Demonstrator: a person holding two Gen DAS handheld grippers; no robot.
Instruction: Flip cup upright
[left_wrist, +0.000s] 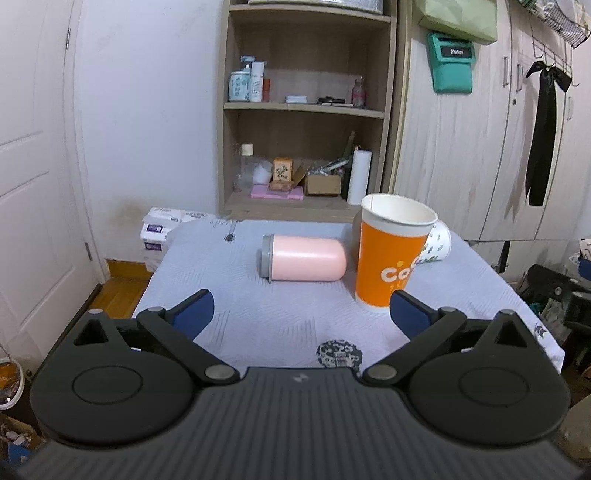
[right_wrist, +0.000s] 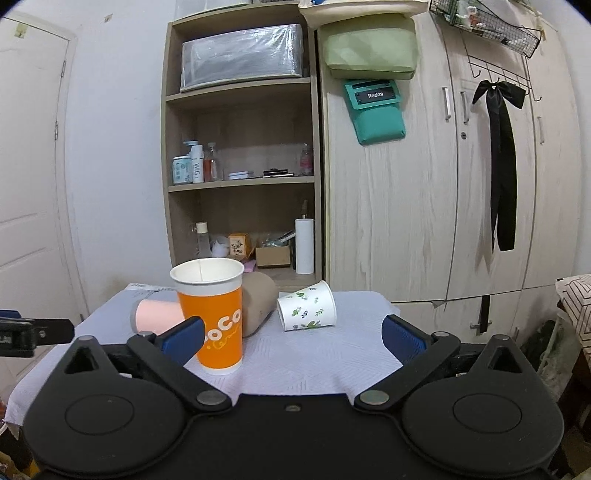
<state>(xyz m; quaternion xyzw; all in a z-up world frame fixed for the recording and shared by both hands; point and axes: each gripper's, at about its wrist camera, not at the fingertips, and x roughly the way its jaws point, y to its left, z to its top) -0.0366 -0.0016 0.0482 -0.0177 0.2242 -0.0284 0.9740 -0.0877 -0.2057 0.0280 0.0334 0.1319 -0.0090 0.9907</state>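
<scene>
Both jaws are wide open and empty: our left gripper (left_wrist: 303, 314) hangs back at the near edge of the table (left_wrist: 258, 321), and our right gripper (right_wrist: 293, 338) does the same, so neither touches anything. Left to right we see a pink cup (left_wrist: 304, 264) on its side, an orange cup (right_wrist: 214, 317) already standing mouth up, a brown cup (right_wrist: 258, 304) tipped just behind it, and a floral cup (right_wrist: 306, 306) on its side, apart from the others. We'd judge the right gripper sits nearest the floral cup, so that one looks like the easier next flip.
</scene>
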